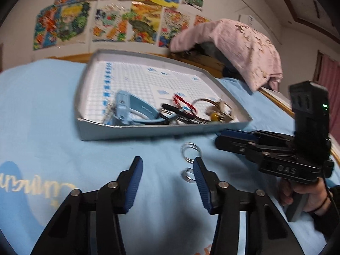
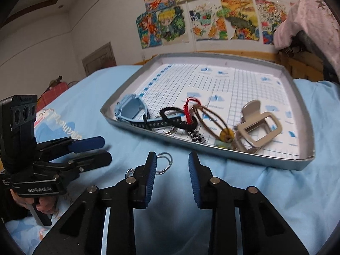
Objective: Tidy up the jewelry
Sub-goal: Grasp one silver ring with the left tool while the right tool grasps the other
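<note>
A grey tray (image 1: 127, 132) (image 2: 233, 155) on the light blue bedsheet holds a blue watch (image 1: 127, 108) (image 2: 131, 110), a black cord bracelet (image 2: 170, 114), a red string (image 2: 189, 106), a brown cord with a yellow bead (image 2: 226, 136) and a beige hair clip (image 2: 257, 127). Two silver rings lie on the sheet in front of the tray: a larger one (image 1: 190, 148) (image 2: 164, 162) and a smaller one (image 1: 188, 175) (image 2: 129, 172). My left gripper (image 1: 167, 165) (image 2: 104, 148) is open, the small ring beside its right finger. My right gripper (image 2: 172, 159) (image 1: 221, 140) is open, the larger ring by its left finger.
A pink towel (image 1: 240, 48) hangs over a wooden frame behind the tray on the right. Colourful pictures (image 1: 119, 21) cover the wall behind. A person's hand (image 1: 306, 195) holds the right gripper's handle. The bed's wooden edge (image 1: 278, 102) runs along the right.
</note>
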`<state>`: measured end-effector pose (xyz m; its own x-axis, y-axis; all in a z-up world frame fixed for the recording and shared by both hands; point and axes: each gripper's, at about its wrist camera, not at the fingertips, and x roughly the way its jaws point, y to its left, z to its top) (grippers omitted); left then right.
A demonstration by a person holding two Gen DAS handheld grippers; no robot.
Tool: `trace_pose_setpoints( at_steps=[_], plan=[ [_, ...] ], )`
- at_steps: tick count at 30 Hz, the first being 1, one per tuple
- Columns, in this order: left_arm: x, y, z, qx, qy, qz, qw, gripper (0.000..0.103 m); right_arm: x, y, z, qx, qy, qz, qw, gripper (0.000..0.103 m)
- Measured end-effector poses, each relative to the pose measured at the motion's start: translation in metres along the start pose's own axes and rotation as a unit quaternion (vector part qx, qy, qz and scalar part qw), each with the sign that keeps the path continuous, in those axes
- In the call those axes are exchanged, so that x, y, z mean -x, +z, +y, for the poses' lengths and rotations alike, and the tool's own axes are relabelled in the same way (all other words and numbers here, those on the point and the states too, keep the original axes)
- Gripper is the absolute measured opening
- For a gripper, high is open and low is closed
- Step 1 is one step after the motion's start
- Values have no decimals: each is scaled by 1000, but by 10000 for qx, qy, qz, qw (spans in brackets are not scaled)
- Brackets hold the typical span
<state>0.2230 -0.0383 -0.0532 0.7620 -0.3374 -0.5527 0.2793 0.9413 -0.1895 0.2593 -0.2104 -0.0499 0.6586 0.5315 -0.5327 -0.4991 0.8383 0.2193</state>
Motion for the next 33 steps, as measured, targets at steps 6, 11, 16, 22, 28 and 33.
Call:
trace_pose_setpoints(
  at_steps=[6,11,16,22,28,33],
  plan=[
    [-20,-2,0,38,-362,476,9982,36,-15,5,2,24,98,245,9996,28],
    [-34,-2,-1,108,-509,767,9957,29,-29,9,4,64,150,480,9987,19],
    [-43,-2,2,167,-651,983,9929,29,-42,11,8,135,173,728,9971,19],
    [-56,-3,3,196,-597,1252,9901,13,-55,10,8,101,210,1013,9946,19],
    [-57,-5,9,359,-693,1244,9892,8,-64,9,7,22,262,1278,9915,18],
    [-53,-7,12,455,-765,1090,9901,8,-67,9,6,-70,212,1265,9917,3]
  ],
)
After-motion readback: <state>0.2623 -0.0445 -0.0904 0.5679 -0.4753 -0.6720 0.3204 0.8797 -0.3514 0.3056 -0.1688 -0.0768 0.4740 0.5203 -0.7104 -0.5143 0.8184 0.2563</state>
